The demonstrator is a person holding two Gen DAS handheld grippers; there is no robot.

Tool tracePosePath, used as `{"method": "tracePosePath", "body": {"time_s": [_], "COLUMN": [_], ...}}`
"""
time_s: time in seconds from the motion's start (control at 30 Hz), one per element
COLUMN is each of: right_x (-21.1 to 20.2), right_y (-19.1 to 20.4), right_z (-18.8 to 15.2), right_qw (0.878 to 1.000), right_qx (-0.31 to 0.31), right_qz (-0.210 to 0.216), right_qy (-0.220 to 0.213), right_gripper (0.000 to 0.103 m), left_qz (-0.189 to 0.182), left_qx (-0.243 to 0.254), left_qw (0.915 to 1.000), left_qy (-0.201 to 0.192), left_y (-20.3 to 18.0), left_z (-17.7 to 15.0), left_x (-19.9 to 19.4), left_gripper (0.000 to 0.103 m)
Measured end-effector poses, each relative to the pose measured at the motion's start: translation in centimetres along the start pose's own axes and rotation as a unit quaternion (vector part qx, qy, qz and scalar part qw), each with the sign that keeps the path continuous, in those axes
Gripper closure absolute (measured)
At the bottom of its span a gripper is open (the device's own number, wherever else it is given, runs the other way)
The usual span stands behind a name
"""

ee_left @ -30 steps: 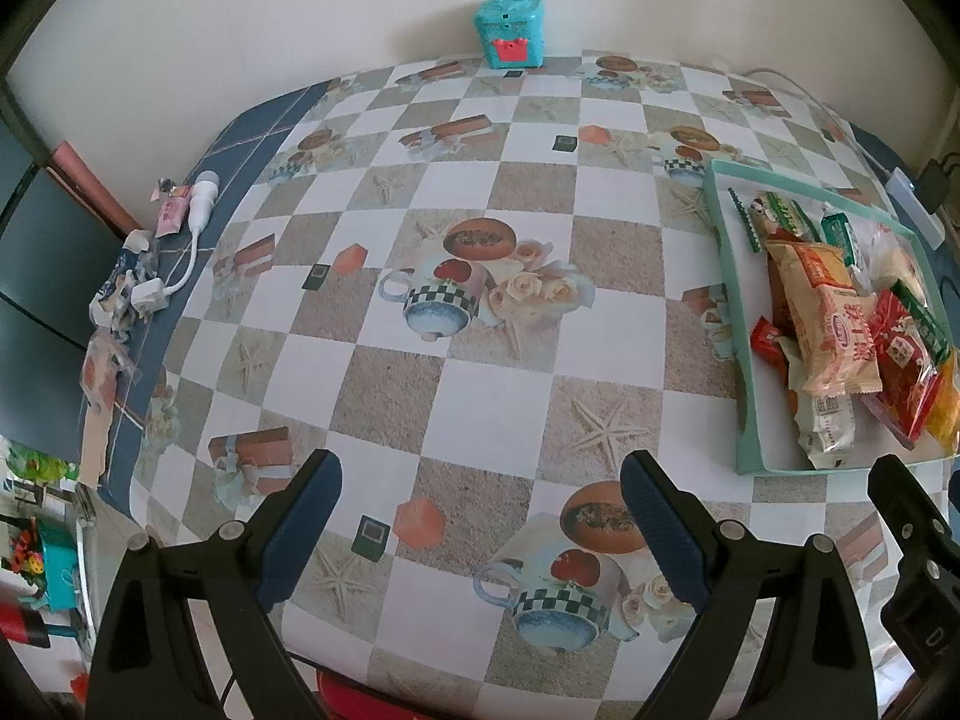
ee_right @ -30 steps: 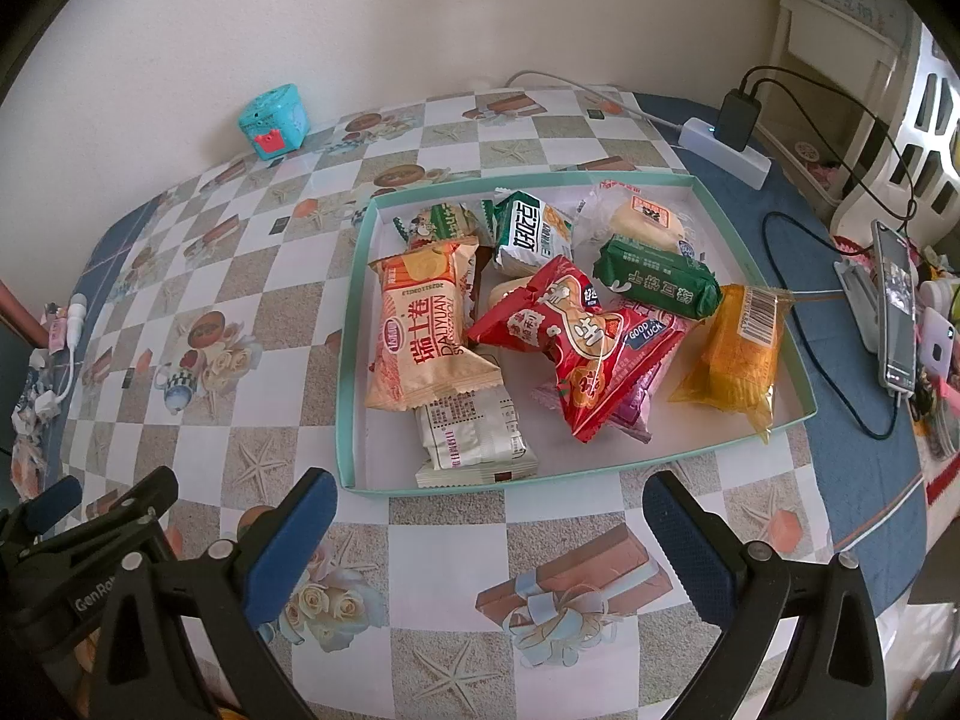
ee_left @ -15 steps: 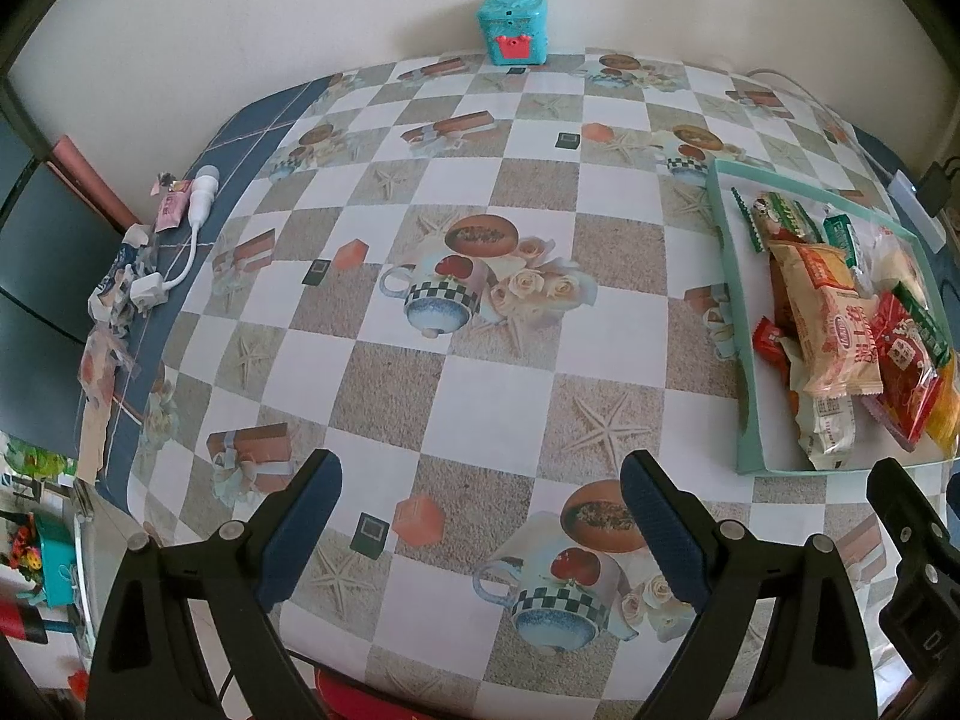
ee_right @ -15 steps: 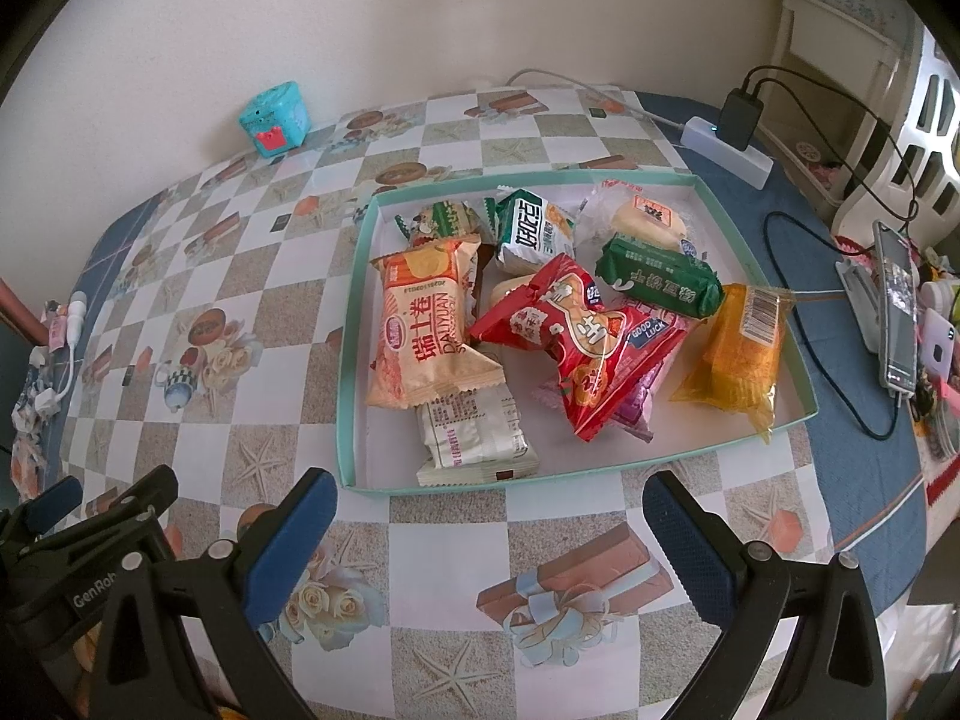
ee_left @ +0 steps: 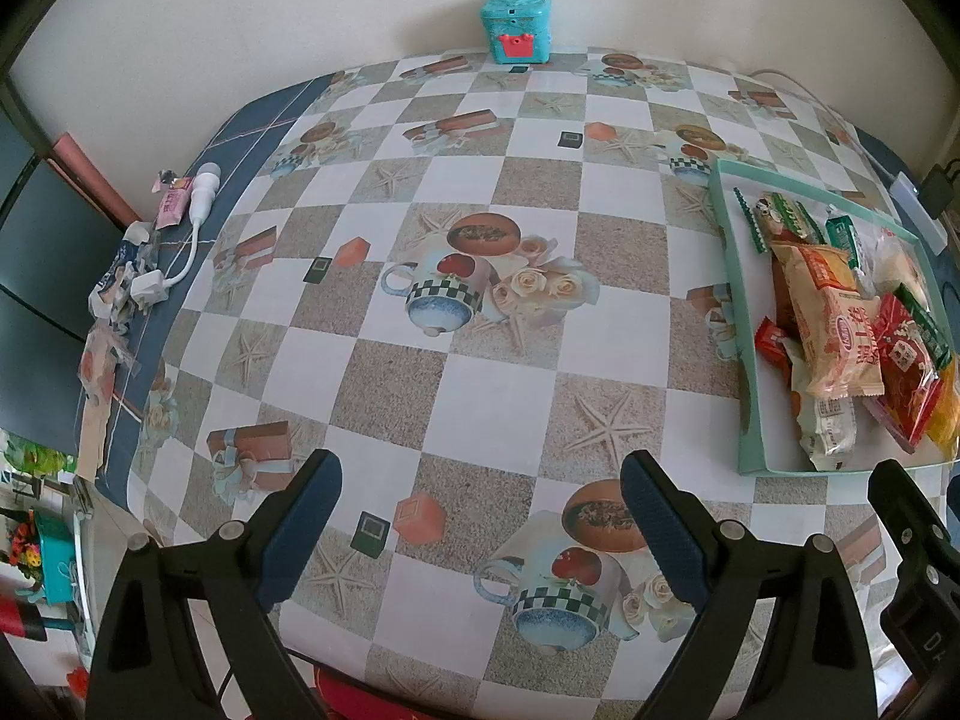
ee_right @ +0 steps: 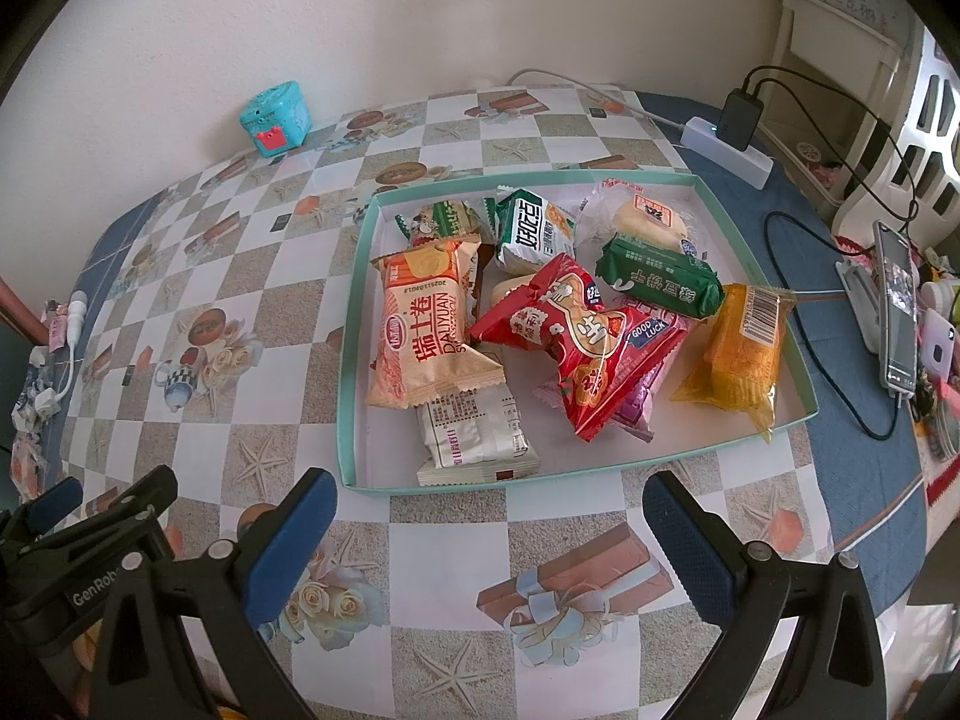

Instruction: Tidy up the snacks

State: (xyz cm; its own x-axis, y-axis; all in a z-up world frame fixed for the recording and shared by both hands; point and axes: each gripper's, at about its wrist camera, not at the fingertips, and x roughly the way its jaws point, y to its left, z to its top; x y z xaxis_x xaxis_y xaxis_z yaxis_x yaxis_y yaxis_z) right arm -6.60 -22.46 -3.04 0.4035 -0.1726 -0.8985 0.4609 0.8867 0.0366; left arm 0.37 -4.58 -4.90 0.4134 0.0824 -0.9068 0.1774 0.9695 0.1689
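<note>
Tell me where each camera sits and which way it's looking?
Left wrist: it rides on the left gripper, tilted down at the checkered tablecloth; its own open blue-padded jaws show, plus a bit of the right gripper at the edge.
Right wrist: it rides on the right gripper, tilted down at the snack tray; its open jaws show, with the left gripper beside it.
Both see the tray, the teal box by the wall and the tablecloth.

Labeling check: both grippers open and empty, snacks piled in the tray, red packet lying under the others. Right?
One slip: the red packet lies on top of the pile in the tray, as the right wrist view shows. Left gripper and right gripper are open and empty.
</note>
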Motion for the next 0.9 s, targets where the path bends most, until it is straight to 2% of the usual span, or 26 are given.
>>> {"method": "tracePosePath", "body": {"time_s": [0.9], "right_x": [0.05], "right_y": [0.07], "right_z": [0.0], "right_qw": [1.0], "right_qx": [0.0], "right_qz": [0.0], "right_qy": [0.0], "right_gripper": [0.0], "left_qz": [-0.002], "left_qx": [0.0], "left_qw": [1.0], "left_qy": [0.001], "left_y": [0.16], "left_z": [-0.04], "left_x": [0.09], "left_gripper": [0.009]}}
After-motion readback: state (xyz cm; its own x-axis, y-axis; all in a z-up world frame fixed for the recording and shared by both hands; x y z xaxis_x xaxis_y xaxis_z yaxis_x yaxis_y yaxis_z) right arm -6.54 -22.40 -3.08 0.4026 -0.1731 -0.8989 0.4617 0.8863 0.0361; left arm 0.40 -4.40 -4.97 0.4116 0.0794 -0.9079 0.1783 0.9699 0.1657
